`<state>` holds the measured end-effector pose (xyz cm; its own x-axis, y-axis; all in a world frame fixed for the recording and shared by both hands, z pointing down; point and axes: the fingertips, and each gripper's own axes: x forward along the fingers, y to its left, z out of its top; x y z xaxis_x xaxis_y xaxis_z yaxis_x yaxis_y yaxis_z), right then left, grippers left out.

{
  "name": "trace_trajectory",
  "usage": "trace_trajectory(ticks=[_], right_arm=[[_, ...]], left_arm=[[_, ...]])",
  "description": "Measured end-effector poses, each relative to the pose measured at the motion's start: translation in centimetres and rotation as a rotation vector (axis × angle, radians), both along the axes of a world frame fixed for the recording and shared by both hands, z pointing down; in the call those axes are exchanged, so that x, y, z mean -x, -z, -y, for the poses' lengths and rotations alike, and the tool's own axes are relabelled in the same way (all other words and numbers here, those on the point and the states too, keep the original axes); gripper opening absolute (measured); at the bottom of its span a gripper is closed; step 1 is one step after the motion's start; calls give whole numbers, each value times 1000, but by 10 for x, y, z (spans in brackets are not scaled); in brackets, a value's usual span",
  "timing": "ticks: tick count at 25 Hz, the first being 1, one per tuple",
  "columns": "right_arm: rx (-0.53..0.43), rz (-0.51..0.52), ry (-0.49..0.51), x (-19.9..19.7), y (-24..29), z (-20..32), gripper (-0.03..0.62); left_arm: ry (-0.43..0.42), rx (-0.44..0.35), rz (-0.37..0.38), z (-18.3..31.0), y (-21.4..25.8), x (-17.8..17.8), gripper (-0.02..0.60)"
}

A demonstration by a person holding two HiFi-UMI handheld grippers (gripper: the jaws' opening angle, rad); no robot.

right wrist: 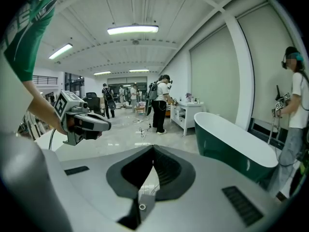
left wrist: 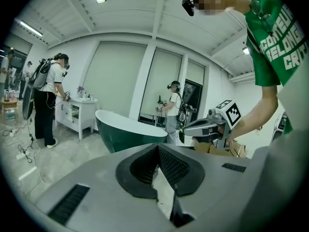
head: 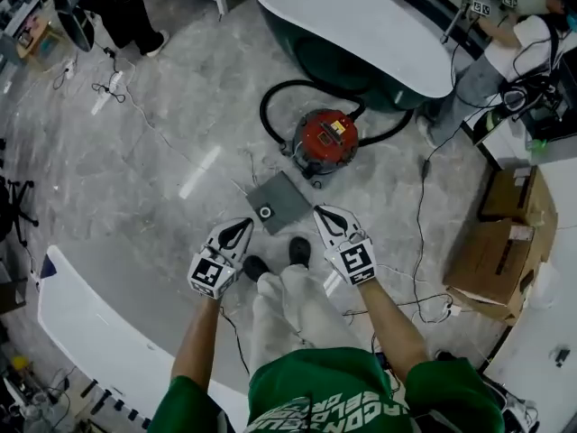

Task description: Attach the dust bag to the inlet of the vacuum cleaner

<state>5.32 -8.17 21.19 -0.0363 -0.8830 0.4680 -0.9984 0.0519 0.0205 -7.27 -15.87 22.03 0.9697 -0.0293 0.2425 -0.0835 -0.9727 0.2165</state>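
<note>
Grey marbled floor [head: 162,152] is filling the head view, with cables trailing across it. The left gripper [head: 242,226] is hovering above the person's shoes [head: 299,251]. Its jaws are pressed together with nothing between them, and its own view is showing the pads meeting at the tip. The right gripper [head: 322,212] is hanging near it, jaws likewise closed and empty.

Between the two tips and just ahead of them, the grey dust bag [head: 287,197] is lying flat on the floor. Its round collar [head: 265,212] is facing up near the edge closest to the person. The right gripper view is catching that collar ring through the slit under its jaws; otherwise only the head view is showing the bag.

Beyond the bag and apart from it, the red vacuum cleaner [head: 326,140] is sitting on the floor, its black hose [head: 270,97] looping round behind. A dark green bathtub [head: 361,25] with a white rim is standing behind that, and cardboard boxes [head: 500,246] are lying off to the right.

Each gripper view is showing the other gripper with its marker cube. These two views are also taking in ceiling strip lights and standing people wearing backpacks.
</note>
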Motion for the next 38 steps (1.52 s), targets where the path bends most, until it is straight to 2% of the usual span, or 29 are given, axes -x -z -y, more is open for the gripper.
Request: trace_trajectory(ticks=[7, 15, 24, 38], right_arm=[[12, -8, 82, 5, -98, 19, 8], [25, -26, 139, 9, -221, 42, 8], [35, -31, 151, 11, -361, 61, 8], [12, 5, 193, 24, -598, 92, 8]], left_arm=[[40, 8, 6, 8, -98, 11, 5], [44, 16, 26, 15, -227, 21, 5], [19, 25, 62, 33, -380, 29, 5], [-35, 0, 43, 60, -616, 27, 5]])
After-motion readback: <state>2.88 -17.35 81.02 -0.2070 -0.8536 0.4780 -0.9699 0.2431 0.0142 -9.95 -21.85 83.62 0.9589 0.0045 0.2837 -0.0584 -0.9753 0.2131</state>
